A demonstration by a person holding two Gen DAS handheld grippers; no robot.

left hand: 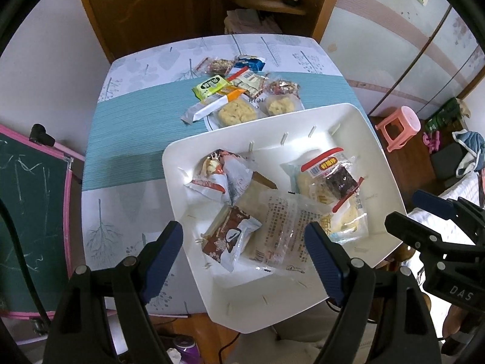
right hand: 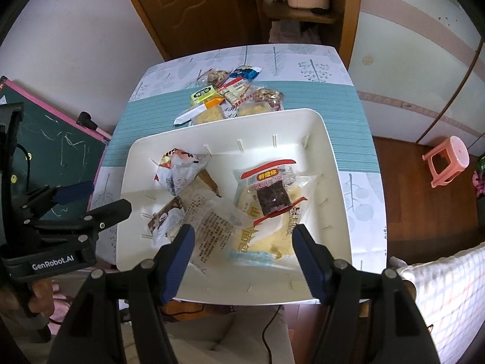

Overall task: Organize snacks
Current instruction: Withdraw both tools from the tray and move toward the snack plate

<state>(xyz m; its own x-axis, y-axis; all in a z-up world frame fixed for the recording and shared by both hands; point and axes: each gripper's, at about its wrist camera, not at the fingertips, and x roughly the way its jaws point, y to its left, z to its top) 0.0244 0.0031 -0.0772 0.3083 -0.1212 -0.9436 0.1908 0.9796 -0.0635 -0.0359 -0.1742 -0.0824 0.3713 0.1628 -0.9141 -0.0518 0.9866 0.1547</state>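
A white tray (left hand: 357,121) sits at the near edge of the table and holds several wrapped snacks, among them a brown packet (left hand: 230,236), a clear printed packet (left hand: 285,227) and a red-labelled dark snack (left hand: 336,176). The tray (right hand: 318,127) shows in the right wrist view too. A pile of loose snacks (left hand: 239,94) lies on the teal runner beyond the tray, also in the right wrist view (right hand: 230,97). My left gripper (left hand: 245,261) is open and empty above the tray's near left. My right gripper (right hand: 242,257) is open and empty above the tray's near edge.
The table (left hand: 121,212) has a leaf-print cloth with a teal runner (left hand: 136,139). A green chalkboard (left hand: 27,206) stands at the left. A pink stool (left hand: 400,127) stands on the floor at the right. A wooden door and shelf stand behind the table.
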